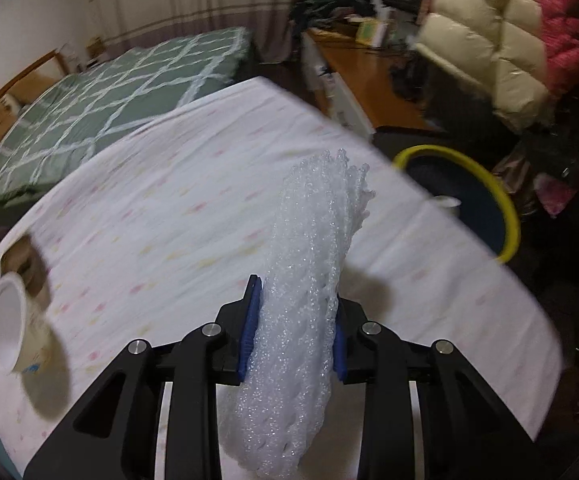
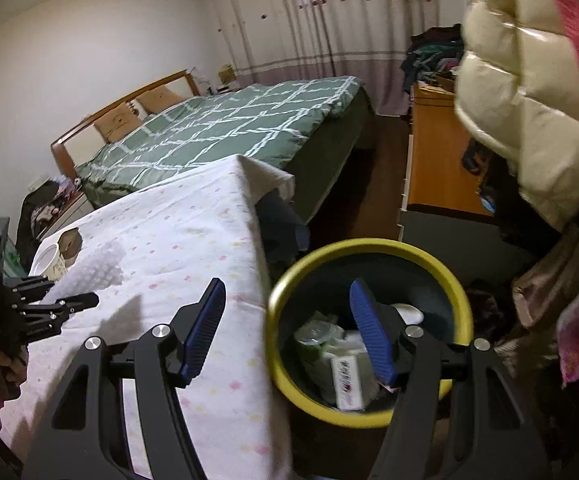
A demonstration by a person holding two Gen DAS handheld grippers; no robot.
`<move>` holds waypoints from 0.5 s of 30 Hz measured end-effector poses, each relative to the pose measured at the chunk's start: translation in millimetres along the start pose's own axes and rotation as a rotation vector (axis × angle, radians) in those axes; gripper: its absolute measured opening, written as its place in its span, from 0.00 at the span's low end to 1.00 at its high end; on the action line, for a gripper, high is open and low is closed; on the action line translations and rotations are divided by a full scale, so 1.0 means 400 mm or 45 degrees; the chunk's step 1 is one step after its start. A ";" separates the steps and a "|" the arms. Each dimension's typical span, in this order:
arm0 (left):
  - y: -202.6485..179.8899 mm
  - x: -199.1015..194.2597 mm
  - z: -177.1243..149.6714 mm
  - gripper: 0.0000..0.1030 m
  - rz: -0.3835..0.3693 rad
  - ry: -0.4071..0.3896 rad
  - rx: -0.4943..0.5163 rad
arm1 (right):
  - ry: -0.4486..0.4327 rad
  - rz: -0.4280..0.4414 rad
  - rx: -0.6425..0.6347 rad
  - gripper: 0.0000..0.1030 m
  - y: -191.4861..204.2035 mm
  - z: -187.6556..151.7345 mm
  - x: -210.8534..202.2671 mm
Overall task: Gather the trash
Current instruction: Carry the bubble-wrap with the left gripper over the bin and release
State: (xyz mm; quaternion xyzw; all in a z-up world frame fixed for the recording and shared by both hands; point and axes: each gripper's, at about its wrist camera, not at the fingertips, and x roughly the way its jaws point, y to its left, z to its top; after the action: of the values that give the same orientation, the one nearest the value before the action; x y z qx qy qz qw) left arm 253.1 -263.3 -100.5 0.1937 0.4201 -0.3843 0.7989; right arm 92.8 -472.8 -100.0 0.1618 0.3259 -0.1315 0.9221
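The yellow-rimmed bin (image 2: 369,328) sits on the floor directly ahead of and below the right hand-held gripper (image 2: 289,334), just past the edge of the surface (image 2: 193,248). It is round, with a dark inner wall and a smooth yellow lip. Inside lie crumpled white and green wrappers (image 2: 321,344), a small white box with printed marks (image 2: 347,380) and a white round piece (image 2: 407,312) against the far wall. The right hand-held gripper's jaws stand apart with nothing between them; its pads are blue and ribbed.

The left hand-held gripper (image 1: 295,332) is clamped on a foam net sleeve (image 1: 309,280), the white mesh squeezed between its blue pads. The sleeve is soft, bubbly and glittery, with an open lattice and a knobbly far end that rises ahead of the fingers over the surface. No earlier view is there to compare.

To the left of this gripper, at the surface's near corner, a white paper cup (image 1: 13,328) lies tipped, its round mouth showing an empty white inside. Just beyond the cup is a brown roll (image 1: 21,256), blurred. The surface wears a thin white cloth with pale pink and yellow dots. The bin shows ahead and to the right of the left gripper, off the surface's edge.
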 end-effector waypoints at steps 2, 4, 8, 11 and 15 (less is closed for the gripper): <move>-0.057 0.004 0.035 0.29 -0.044 -0.004 0.036 | -0.003 -0.031 0.017 0.60 -0.035 -0.014 -0.027; -0.125 0.018 0.069 0.29 -0.090 0.001 0.076 | -0.004 -0.061 0.030 0.60 -0.069 -0.026 -0.052; -0.247 0.074 0.142 0.29 -0.149 0.029 0.147 | -0.013 -0.109 0.043 0.63 -0.127 -0.051 -0.100; -0.337 0.128 0.189 0.29 -0.182 0.061 0.190 | -0.030 -0.132 0.064 0.63 -0.163 -0.064 -0.132; -0.441 0.210 0.239 0.30 -0.207 0.122 0.228 | -0.050 -0.169 0.070 0.63 -0.200 -0.077 -0.172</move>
State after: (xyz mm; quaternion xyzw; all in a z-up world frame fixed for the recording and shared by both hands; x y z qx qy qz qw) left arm 195.3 -472.7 -112.3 0.2478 0.4359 -0.4741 0.7238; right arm -4.0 -524.8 -95.3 0.1623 0.3141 -0.2044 0.9128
